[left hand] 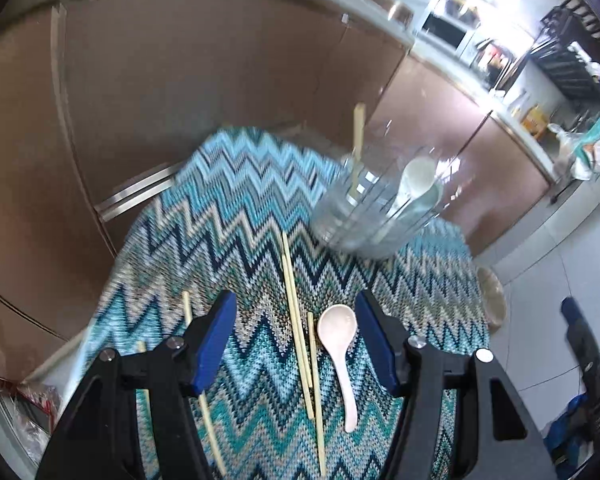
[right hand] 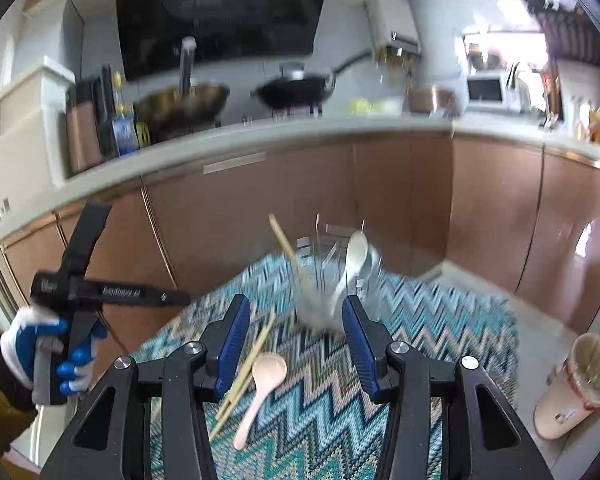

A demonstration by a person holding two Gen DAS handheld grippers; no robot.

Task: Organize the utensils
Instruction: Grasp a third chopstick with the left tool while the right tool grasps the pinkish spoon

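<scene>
A table carries a blue zigzag cloth (left hand: 236,208). At its far side stands a clear glass jar (left hand: 376,208) holding a white spoon (left hand: 418,182) and one chopstick (left hand: 358,140). A pink spoon (left hand: 340,344) and a pair of wooden chopsticks (left hand: 300,336) lie flat on the cloth. My left gripper (left hand: 296,340) hovers above them, open, with nothing pinched. More chopsticks (left hand: 204,400) lie to its left. My right gripper (right hand: 296,344) is also open, over the pink spoon (right hand: 260,388) and chopsticks (right hand: 248,372), with the jar (right hand: 332,280) just ahead.
Brown cabinet fronts (right hand: 260,220) and a counter with two woks (right hand: 296,88) stand behind the table. A gloved hand (right hand: 40,344) holds the other tool at the left. A lined waste bin (right hand: 580,384) sits on the tiled floor to the right.
</scene>
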